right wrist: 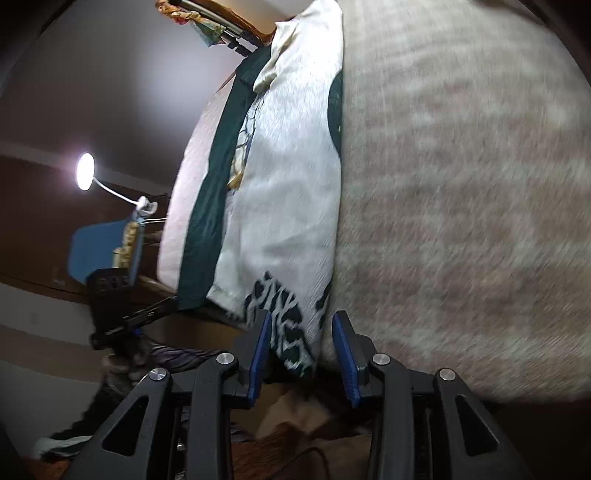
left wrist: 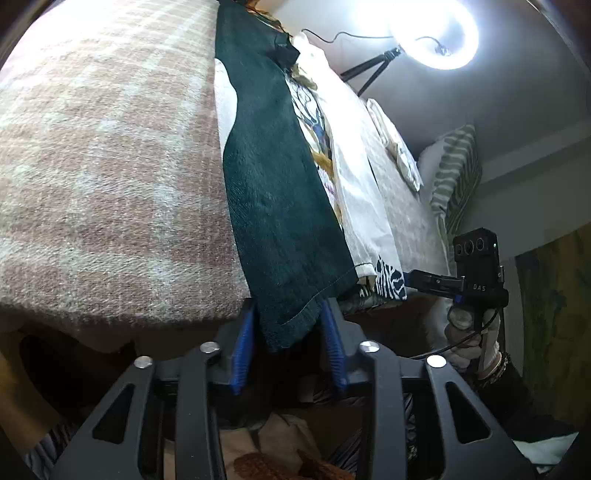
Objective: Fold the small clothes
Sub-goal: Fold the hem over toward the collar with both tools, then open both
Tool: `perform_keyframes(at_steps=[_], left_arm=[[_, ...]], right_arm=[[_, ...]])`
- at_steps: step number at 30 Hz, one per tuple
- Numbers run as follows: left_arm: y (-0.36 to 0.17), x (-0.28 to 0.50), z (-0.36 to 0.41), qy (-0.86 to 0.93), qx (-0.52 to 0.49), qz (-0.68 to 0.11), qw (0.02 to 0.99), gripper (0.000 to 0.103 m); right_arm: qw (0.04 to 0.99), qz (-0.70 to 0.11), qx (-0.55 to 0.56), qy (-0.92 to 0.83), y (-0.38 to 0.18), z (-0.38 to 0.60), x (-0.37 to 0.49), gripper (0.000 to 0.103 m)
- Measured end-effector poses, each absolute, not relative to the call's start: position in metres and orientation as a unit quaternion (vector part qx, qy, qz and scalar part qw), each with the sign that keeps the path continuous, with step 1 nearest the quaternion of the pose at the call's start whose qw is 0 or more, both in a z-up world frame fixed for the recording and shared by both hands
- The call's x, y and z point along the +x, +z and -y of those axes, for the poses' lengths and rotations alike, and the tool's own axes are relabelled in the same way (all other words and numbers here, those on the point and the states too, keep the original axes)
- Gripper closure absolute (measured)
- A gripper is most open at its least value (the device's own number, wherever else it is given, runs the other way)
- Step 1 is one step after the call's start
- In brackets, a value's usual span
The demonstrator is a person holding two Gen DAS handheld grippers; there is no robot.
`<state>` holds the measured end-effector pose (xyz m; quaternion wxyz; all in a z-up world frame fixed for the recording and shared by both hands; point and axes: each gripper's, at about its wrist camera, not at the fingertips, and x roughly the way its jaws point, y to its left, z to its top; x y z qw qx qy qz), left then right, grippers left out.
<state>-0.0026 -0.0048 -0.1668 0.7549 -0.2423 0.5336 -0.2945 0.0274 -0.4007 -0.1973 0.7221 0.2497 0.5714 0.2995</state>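
Observation:
A small garment lies flat on the bed: a dark green panel (left wrist: 273,177) on one side and a white panel (right wrist: 284,177) with a black-and-white animal-print hem (right wrist: 284,314) on the other. My left gripper (left wrist: 290,314) is open, its blue-padded jaws either side of the green hem corner that hangs over the bed edge. My right gripper (right wrist: 301,321) is open around the animal-print corner. The right gripper also shows in the left wrist view (left wrist: 410,277), at the print corner. The left gripper shows in the right wrist view (right wrist: 166,304), at the green hem.
The bed is covered by a pink and white plaid blanket (left wrist: 103,177). A ring light on a tripod (left wrist: 432,33) shines behind it. A striped pillow (left wrist: 458,173) and folded pale clothes (left wrist: 399,147) lie at the far end. A blue chair (right wrist: 99,247) stands beside the bed.

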Motion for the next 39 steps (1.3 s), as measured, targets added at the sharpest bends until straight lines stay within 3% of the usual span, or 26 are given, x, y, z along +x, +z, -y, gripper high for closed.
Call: perform_keyframes(at_steps=[2,3,5,8,23,39], left_arm=[[-0.169,-0.002,0.007,-0.294,-0.239,-0.539,0.752,0.095],[-0.17,-0.001,0.008,-0.294,-0.236,-0.54,0.752,0.095],[-0.171,-0.001,0.008,-0.294,-0.236,-0.539,0.754,0.098],[-0.168,0.002,0.008,-0.295,-0.242,-0.532,0.756,0.1],[-0.124,0.055,-0.003,-0.295,-0.275,-0.486,0.775,0.101],[-0.137,0.147,-0.002,-0.235,-0.241,-0.487,0.806,0.101]], right_arm=[[0.713,-0.575,0.258,0.307,-0.2,0.4,0.026,0.074],[0.71,-0.575,0.263,0.309,-0.201,0.4,0.024,0.076],[0.7,-0.58,0.271,0.317,-0.205,0.398,0.023,0.095],[0.702,-0.581,0.27,0.312,-0.207,0.393,0.021,0.103],[0.738,-0.487,0.342,0.318,-0.152,0.407,0.067,0.103],[0.765,-0.501,0.321,0.247,-0.169,0.395,0.177,0.103]])
